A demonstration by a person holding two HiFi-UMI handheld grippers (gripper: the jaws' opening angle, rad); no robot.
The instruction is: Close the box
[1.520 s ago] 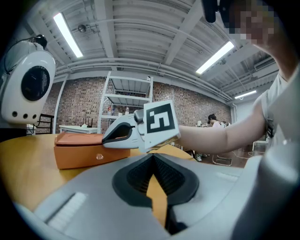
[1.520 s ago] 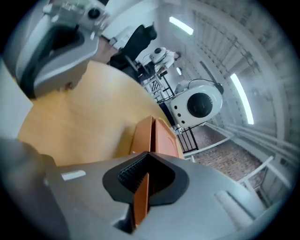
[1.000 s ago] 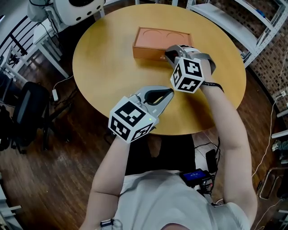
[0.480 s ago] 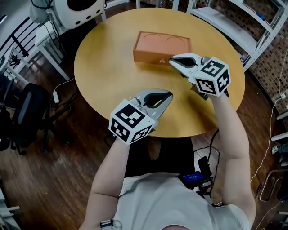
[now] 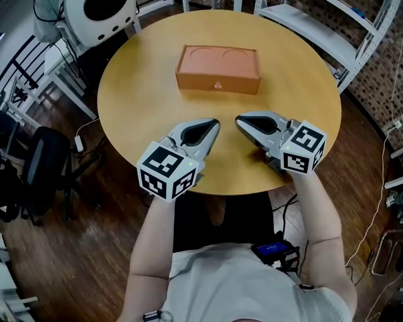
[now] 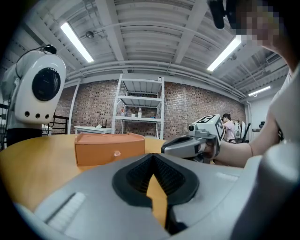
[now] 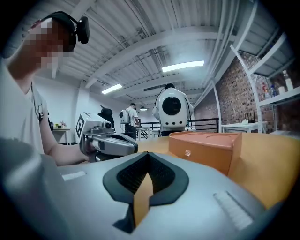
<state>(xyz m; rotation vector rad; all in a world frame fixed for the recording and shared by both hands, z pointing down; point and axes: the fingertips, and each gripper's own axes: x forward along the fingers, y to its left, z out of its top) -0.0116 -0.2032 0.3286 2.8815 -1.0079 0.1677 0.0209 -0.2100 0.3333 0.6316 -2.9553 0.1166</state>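
An orange box with its lid down and a small knob on its front stands at the far side of the round wooden table. The same box shows ahead in the left gripper view, and the box is to the right in the right gripper view. My left gripper and right gripper rest side by side near the table's front edge, well short of the box. Both are shut with nothing between their jaws, as the left gripper and right gripper show in their own views.
A white rounded machine stands beyond the table at the far left. White metal shelving runs along the far right. A black chair and cables lie on the wooden floor to the left.
My right gripper has drawn back from the box's front to the table's near edge. The left gripper has shifted slightly left.
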